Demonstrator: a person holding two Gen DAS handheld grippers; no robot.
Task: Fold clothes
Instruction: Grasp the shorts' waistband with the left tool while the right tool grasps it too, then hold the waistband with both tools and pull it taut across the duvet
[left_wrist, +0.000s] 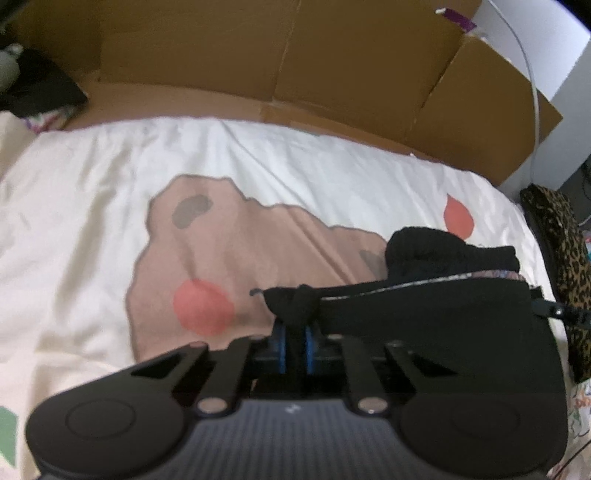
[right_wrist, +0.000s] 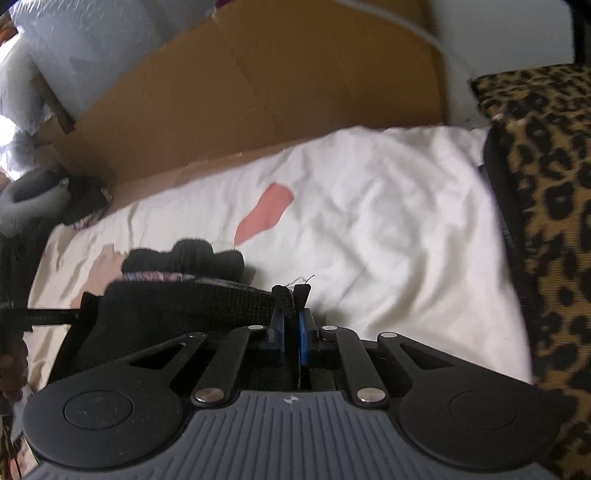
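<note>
A black knitted garment (left_wrist: 436, 317) with a patterned band along its edge hangs stretched between my two grippers over a white bedsheet (left_wrist: 92, 206). My left gripper (left_wrist: 295, 332) is shut on its left corner, and the cloth bunches out past the blue pads (left_wrist: 279, 347). In the right wrist view the same garment (right_wrist: 177, 314) runs off to the left, with my right gripper (right_wrist: 293, 325) shut on its other corner. A crumpled black part (right_wrist: 192, 258) of it rests on the sheet behind.
Cardboard sheets (left_wrist: 258, 59) stand along the far side of the bed. A leopard-print cushion (right_wrist: 546, 221) lies at the right edge. The sheet carries a brown and pink print (left_wrist: 221, 266). Dark things (left_wrist: 40, 92) sit at the far left corner.
</note>
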